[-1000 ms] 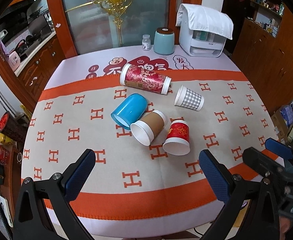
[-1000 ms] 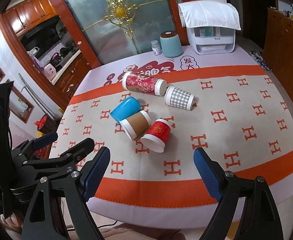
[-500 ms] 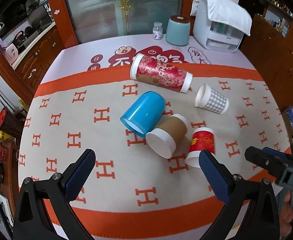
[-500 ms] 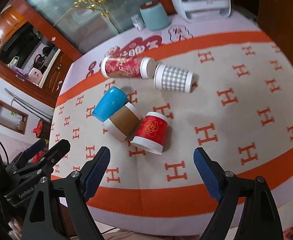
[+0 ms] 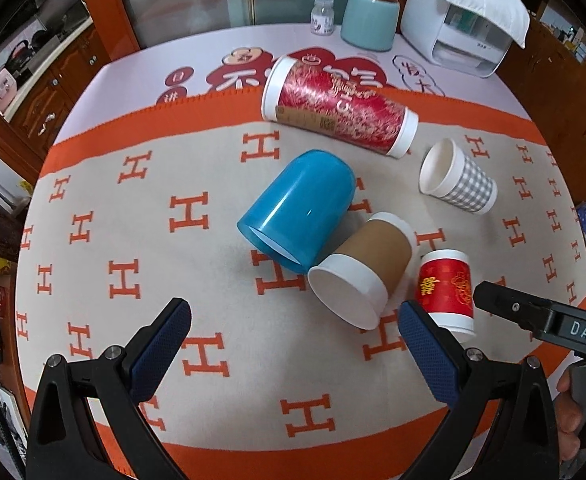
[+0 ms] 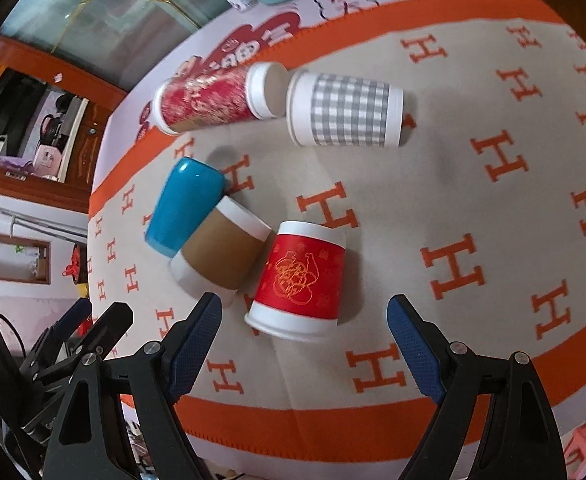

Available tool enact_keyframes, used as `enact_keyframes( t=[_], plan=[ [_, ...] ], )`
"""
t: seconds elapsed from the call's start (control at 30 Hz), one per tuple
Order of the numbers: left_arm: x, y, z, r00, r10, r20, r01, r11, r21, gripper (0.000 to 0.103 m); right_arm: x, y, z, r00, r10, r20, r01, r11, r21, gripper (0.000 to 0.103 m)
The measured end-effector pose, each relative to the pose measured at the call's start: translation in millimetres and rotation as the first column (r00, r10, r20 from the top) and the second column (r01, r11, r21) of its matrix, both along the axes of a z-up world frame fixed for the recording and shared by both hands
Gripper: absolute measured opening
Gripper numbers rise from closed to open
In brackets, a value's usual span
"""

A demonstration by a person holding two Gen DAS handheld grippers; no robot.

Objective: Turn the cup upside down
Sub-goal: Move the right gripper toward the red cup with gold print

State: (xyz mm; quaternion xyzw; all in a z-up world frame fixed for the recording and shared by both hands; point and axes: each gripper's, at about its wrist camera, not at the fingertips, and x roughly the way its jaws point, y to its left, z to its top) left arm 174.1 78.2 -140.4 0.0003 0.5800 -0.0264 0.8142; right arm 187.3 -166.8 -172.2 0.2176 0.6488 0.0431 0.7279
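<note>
Both hand-held grippers have closed in on the cups since 1.0 s ago. Counter point(image 5: 221, 420) carries an orange H-pattern cloth; wood cabinets and a glass door sit behind. Red cup point(image 6: 299, 280) lies on its side, long axis toward the camera, mouth nearest. Right hand-held gripper point(image 6: 303, 340) is wide open, empty, straddling it. Left hand-held gripper point(image 5: 295, 344) is open, empty. Only the left view shows the white appliance point(image 5: 459, 20).

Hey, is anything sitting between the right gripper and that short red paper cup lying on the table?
Nothing visible does. The open right gripper faces the short red paper cup over bare cloth. The brown-sleeved paper cup lies close beside it on the left, crowding the left finger's path.
</note>
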Motion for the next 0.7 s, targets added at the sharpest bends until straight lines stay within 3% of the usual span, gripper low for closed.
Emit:
enact_keyframes(
  t=[0.33, 0.63, 0.7],
  plan=[
    [15.9, 6.7, -22.6, 0.999, -0.009, -0.051, 0.009, 1.0, -0.012, 0.102, 22.7, 6.3, -50.7, 0.995, -0.053, -0.087, 0.055, 0.998, 0.021, 0.086],
    [22.2, 9.4, -32.4, 0.997, -0.006, -0.081, 0.004, 1.0, -0.022, 0.102, 33.3, 15.6, -73.6, 0.989, -0.056, -0.134, 0.063, 0.997, 0.045, 0.075],
    [21.9, 8.6, -33.4, 0.996, -0.008, -0.085, 0.006, 1.0, -0.023, 0.102, 34.1, 17.7, -76.4, 0.989, -0.054, -0.136, 0.061, 0.997, 0.049, 0.068]
  ],
)
